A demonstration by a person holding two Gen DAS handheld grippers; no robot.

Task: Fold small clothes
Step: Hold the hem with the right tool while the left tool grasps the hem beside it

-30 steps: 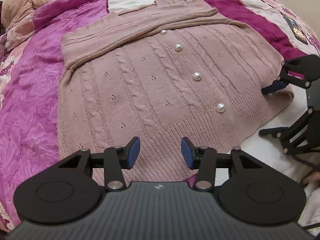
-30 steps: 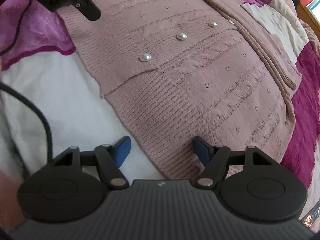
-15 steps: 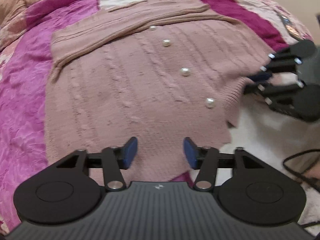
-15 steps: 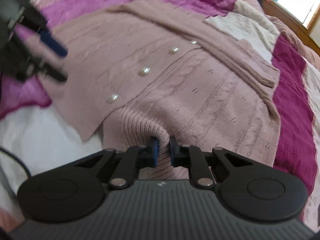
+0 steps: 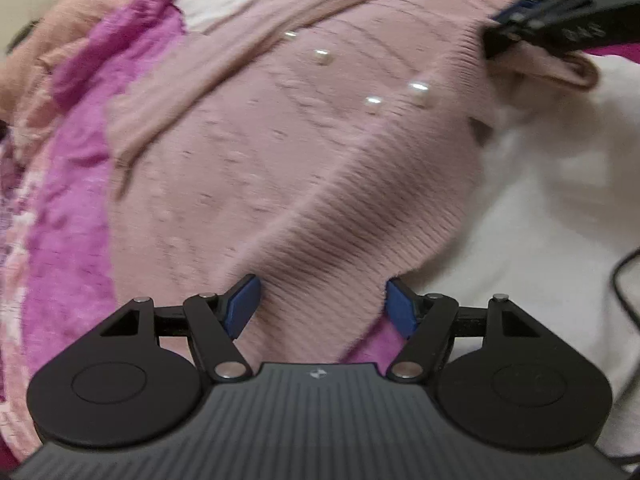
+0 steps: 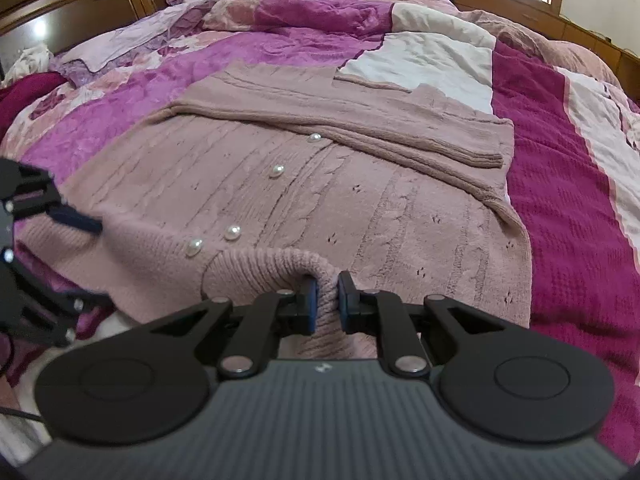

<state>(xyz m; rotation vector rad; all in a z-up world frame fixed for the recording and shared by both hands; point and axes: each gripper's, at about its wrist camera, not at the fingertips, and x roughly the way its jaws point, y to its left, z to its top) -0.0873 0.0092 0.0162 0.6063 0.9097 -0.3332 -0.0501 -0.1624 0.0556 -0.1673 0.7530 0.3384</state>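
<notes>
Pinching a ridge of ribbed hem, the right gripper (image 6: 328, 300) has its jaws closed on the pink knit cardigan (image 6: 320, 200), which lies spread on the purple-and-white quilt (image 6: 560, 184), sleeves folded across its far end. The left gripper (image 5: 320, 306) has just been opening; its jaws stand wide over the near-left hem, pads not pressing. Pearl buttons (image 6: 233, 232) run up the middle.
</notes>
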